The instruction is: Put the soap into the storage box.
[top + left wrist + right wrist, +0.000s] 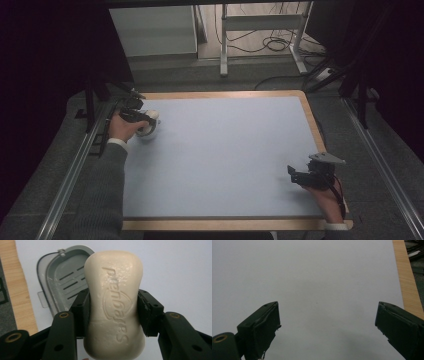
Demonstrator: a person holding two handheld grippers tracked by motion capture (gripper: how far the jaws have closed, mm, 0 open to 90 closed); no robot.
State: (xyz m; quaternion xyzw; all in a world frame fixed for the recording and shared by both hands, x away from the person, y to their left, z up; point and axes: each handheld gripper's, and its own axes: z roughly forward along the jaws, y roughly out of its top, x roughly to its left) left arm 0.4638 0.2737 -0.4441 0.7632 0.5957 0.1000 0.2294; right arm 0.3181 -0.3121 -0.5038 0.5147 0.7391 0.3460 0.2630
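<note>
Left gripper [113, 312]: jaws pressed against both long sides of a cream bar of soap [114, 305], gripping it at its narrowed middle; embossed lettering faces the camera
Soap: held off the surface at the far left corner of the table [225, 150], seen in the high view just over the dish
Soap dish [62, 277]: grey, slotted bottom, lying on the blue mat near the wooden edge, behind and to the left of the held soap
Right gripper [327, 325]: jaws spread wide with nothing between them, over bare mat near the right front edge of the table
Hands: left hand [121, 127] by the dish, right hand [327, 197] at the near right corner
</note>
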